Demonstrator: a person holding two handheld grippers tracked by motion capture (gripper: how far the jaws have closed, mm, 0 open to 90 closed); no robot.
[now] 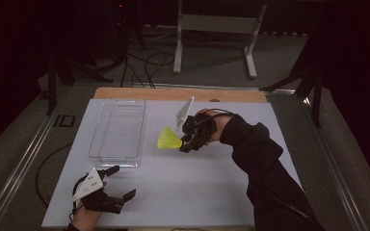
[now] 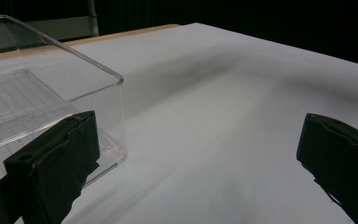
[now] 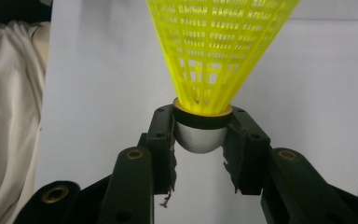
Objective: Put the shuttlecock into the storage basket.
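Pinched between the jaws of my right gripper (image 3: 200,140), a yellow plastic shuttlecock (image 3: 214,51) is sitting with its rounded silver-grey cork base clamped on both sides and its mesh skirt flaring away from the camera. From the high view, I am holding that right gripper (image 1: 187,139) near the middle of the white table mat (image 1: 212,183), with the shuttlecock (image 1: 168,139) sticking out to the left of it, skirt first, toward the clear plastic box (image 1: 118,130). Shuttlecock and box are near each other but apart (whether the skirt is touching the mat, I cannot tell). My dark sleeve (image 1: 260,163) is reaching in from the lower right.

My left gripper (image 1: 120,182) is hovering at the near left corner of the mat, jaws spread wide with nothing between them, its grey three-cornered plate facing up. Looking along it in the left gripper view, my left gripper (image 2: 196,154) is showing bare white mat (image 2: 223,116) between the two black jaws, and the near corner of the clear plastic box (image 2: 51,93) is standing just beyond the left-hand jaw. The box is lying open-topped on the left half of the mat, with a strip of wooden table edge (image 1: 183,94) running behind it.
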